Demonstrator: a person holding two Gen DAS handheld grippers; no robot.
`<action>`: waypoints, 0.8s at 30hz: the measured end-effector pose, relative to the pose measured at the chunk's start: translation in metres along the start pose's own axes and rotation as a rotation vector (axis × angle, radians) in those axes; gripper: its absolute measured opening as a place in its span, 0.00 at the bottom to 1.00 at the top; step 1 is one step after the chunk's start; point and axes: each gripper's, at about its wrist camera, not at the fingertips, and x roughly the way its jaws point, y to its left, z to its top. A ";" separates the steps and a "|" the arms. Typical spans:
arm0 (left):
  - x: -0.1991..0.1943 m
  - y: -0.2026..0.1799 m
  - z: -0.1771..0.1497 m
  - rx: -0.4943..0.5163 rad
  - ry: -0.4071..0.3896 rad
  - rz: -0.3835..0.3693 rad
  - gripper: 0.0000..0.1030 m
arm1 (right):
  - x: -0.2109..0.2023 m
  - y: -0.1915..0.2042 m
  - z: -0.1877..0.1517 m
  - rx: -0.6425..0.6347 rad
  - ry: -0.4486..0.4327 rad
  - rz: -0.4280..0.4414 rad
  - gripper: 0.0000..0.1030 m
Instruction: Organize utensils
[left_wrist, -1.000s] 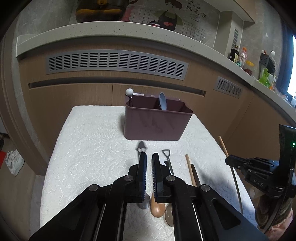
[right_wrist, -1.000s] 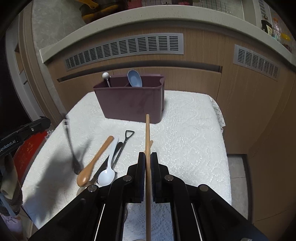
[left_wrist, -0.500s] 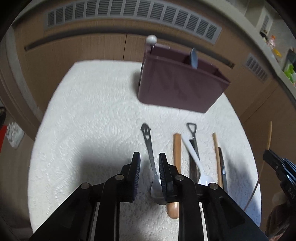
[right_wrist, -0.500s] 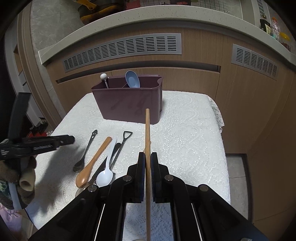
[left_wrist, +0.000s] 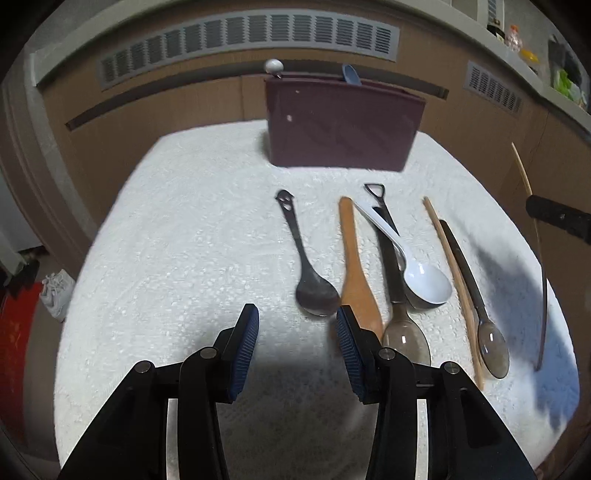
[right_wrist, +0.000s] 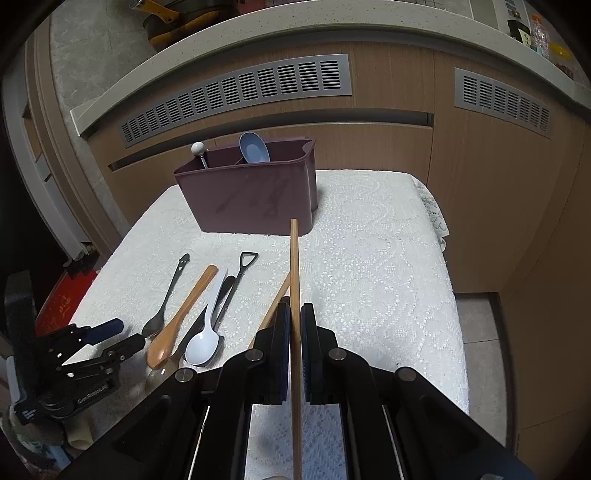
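White cloth covers the tabletop (left_wrist: 166, 258); left hand-held gripper (left_wrist: 295, 325) gapes wide near the metal spoon (left_wrist: 314, 288), right hand-held gripper (right_wrist: 294, 321) clamps a chopstick (right_wrist: 294, 266).

The left tool (left_wrist: 295, 325) hangs with jaws wide apart above the white-clothed surface (left_wrist: 177, 236), just before a dark metal spoon (left_wrist: 308, 266); a maroon caddy (left_wrist: 341, 127) stands beyond.
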 end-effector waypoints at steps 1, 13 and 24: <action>0.003 -0.002 0.001 0.011 0.005 -0.005 0.43 | 0.000 0.000 -0.001 -0.002 0.001 0.001 0.06; 0.026 -0.002 0.017 0.007 0.009 0.009 0.42 | 0.008 -0.001 -0.004 0.014 0.029 0.000 0.06; -0.049 0.014 0.027 -0.008 -0.234 0.022 0.28 | -0.010 0.003 -0.001 0.003 -0.032 -0.006 0.06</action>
